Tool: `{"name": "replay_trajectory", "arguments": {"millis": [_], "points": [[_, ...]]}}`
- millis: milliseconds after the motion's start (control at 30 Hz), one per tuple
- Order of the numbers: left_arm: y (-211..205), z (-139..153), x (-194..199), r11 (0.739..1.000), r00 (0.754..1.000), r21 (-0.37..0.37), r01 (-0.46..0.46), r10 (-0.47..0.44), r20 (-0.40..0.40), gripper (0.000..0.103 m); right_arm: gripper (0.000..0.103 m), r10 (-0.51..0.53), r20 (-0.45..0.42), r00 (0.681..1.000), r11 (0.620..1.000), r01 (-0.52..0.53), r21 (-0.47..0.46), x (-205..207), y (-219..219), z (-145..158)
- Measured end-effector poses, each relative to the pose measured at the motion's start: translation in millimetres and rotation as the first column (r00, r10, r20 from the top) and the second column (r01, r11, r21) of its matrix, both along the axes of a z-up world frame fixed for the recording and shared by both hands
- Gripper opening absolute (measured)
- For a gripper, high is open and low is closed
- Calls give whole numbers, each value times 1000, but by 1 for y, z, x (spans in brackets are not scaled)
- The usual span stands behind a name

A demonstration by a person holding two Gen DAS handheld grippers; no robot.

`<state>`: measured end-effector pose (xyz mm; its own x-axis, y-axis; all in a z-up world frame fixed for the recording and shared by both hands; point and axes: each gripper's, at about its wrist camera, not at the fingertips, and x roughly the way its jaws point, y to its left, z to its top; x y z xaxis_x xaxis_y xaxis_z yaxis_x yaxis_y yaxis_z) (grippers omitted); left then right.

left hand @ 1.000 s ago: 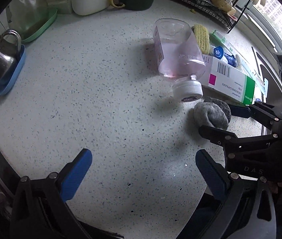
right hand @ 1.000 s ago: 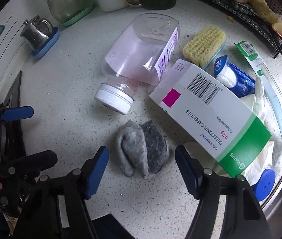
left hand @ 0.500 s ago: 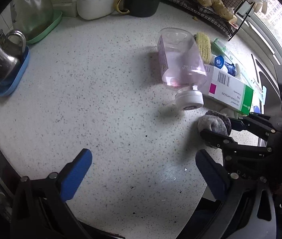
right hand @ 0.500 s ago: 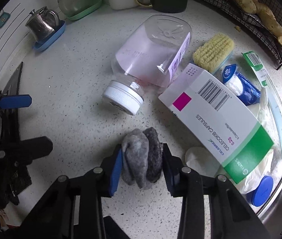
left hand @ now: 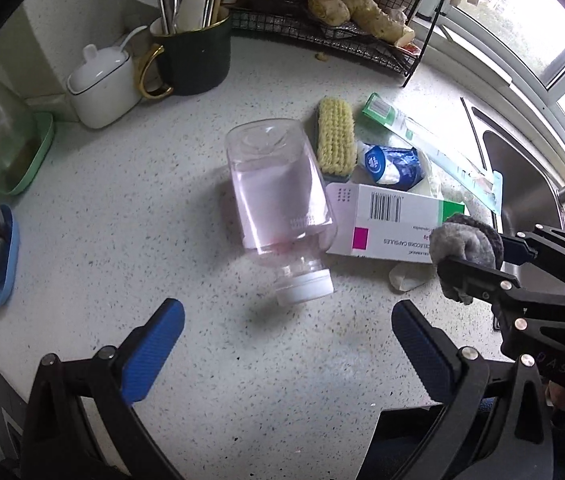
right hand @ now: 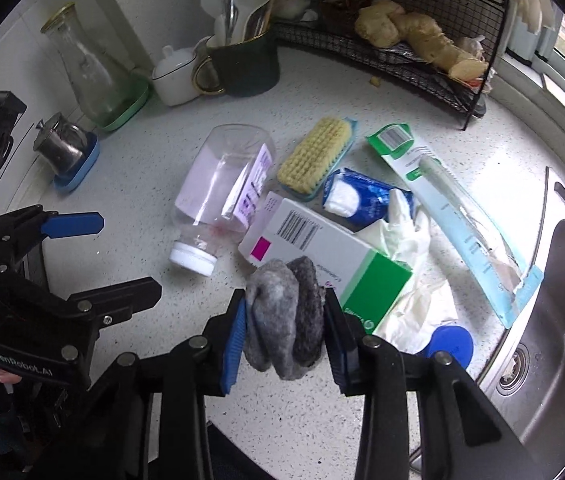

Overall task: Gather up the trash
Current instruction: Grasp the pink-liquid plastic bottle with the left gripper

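A grey felt wad (right hand: 284, 312) hangs above the speckled counter (right hand: 362, 92), and my right gripper (right hand: 284, 320) is shut on it, blue pads pressing both sides. The left wrist view shows the same wad (left hand: 464, 246) in the right gripper (left hand: 478, 256) at the right edge. My left gripper (left hand: 286, 316) stands open over bare counter, just short of the white cap of a clear bottle (left hand: 282, 200) lying on its side with pink liquid. A white and green medicine box (right hand: 322, 240) lies beside the bottle.
Behind the box lie a scrub brush (right hand: 314, 156), a blue packet (right hand: 358, 200), a packaged toothbrush (right hand: 454, 208), a white glove (right hand: 406, 236) and a blue lid (right hand: 452, 340). A steel sink (right hand: 562, 320) is at the right. A dark mug (left hand: 198, 56), sugar pot (left hand: 102, 88) and wire rack (left hand: 342, 28) line the back.
The right gripper's jaws closed on the grey wad and lifted it off the counter. The left gripper moved up and toward the bottle, still open.
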<state>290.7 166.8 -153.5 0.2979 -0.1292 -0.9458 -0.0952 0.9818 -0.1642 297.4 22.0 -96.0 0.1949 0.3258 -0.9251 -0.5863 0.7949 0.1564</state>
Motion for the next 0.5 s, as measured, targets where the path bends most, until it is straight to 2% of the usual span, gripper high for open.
{"name": "replay_trajectory", "arguments": {"millis": [200, 500], "points": [[1, -4, 33, 999, 999, -20, 31, -31, 9, 103, 34, -90, 8, 996, 996, 90, -2, 13, -18, -4], [1, -40, 82, 996, 996, 61, 71, -67, -59, 103, 34, -155, 5, 988, 988, 155, -17, 27, -22, -3]]}}
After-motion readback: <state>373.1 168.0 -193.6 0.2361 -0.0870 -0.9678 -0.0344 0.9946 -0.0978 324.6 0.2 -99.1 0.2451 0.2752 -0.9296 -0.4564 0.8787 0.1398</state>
